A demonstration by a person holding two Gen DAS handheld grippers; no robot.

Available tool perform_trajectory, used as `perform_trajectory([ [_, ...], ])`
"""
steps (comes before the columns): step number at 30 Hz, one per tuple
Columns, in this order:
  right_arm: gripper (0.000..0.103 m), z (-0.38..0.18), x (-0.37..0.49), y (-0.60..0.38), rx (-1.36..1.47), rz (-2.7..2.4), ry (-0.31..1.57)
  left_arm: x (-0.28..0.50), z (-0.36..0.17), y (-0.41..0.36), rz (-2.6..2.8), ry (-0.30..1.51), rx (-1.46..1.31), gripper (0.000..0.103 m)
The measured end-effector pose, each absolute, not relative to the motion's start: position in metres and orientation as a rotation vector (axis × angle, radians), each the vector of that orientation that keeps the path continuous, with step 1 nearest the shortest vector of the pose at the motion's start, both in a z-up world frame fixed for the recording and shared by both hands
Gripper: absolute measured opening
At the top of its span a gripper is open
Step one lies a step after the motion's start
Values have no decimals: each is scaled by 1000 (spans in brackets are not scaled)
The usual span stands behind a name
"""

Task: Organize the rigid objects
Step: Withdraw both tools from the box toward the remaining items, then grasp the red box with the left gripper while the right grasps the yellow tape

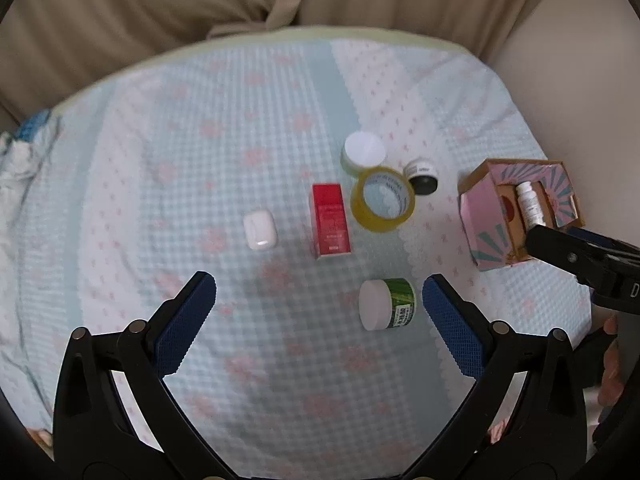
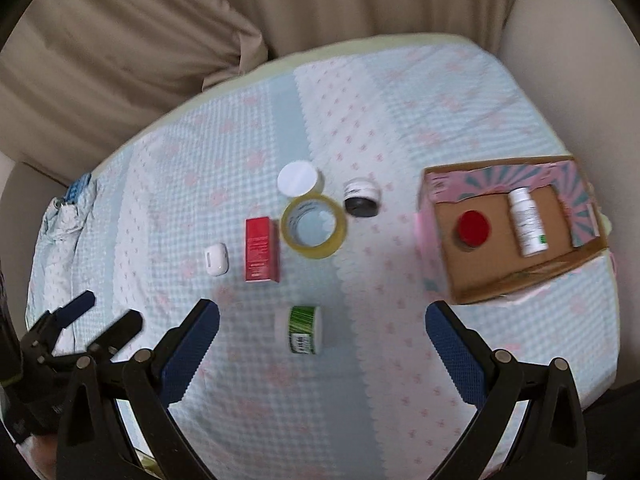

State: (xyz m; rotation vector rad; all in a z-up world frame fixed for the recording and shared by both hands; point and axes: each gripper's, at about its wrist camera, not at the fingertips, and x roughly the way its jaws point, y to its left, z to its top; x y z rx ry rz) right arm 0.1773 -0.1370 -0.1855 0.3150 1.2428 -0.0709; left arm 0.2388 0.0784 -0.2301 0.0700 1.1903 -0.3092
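On the patterned cloth lie a white earbud case (image 1: 260,229) (image 2: 216,259), a red box (image 1: 329,221) (image 2: 262,249), a yellow tape roll (image 1: 383,198) (image 2: 313,226), a white-lidded jar (image 1: 363,153) (image 2: 300,179), a small black-based jar (image 1: 421,177) (image 2: 362,197) and a green jar on its side (image 1: 388,309) (image 2: 304,329). A pink cardboard box (image 1: 482,200) (image 2: 440,188) holds a white bottle (image 1: 529,204) (image 2: 527,221) and a red-lidded jar (image 2: 473,230). My left gripper (image 1: 319,292) is open and empty above the cloth. My right gripper (image 2: 322,316) is open and empty, the green jar between its fingers' line.
Beige curtains hang behind the table. The cloth's far edge curves across the back. A crumpled blue-and-white cloth (image 1: 24,148) (image 2: 66,208) lies at the left edge. The left gripper shows at lower left in the right wrist view (image 2: 96,320).
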Motion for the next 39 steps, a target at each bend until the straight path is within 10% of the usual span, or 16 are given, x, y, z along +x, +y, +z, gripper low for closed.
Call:
perform_trajectory([
  [27, 103, -430, 335, -116, 406, -78, 1628, 346, -444, 22, -273, 1390, 3, 90],
  [39, 100, -456, 361, -119, 411, -126, 1676, 366, -460, -9, -262, 1366, 95, 43],
])
